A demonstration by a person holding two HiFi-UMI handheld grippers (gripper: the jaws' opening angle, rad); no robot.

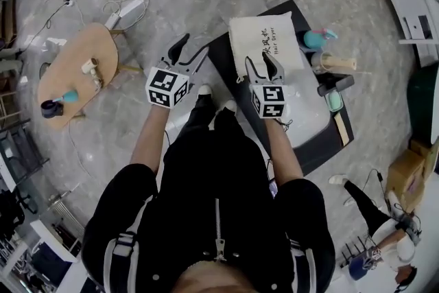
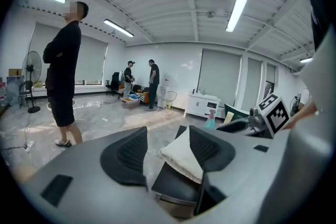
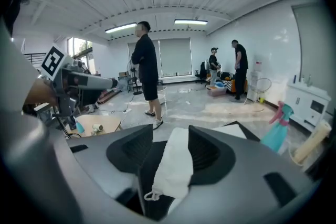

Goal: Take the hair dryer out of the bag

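Pre-grasp: bag untouched, nothing out yet.

White cloth bag (image 1: pixel 264 44) flat on the dark worktop (image 1: pixel 221 55), drawstring end toward the person, mouth apparently shut. Hair dryer not visible, judged to be inside. Left gripper (image 1: pixel 188 53) just off the worktop's left edge, fingers apart, empty. Right gripper (image 1: pixel 259 60) over the bag's near end, fingers apart, bag in line between them but not touched. Done: none. Left: grip the bag, open the mouth, draw the hair dryer out.

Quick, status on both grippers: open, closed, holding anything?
Left gripper: open, holding nothing.
Right gripper: open, holding nothing; the white bag lies just ahead of it, not gripped.
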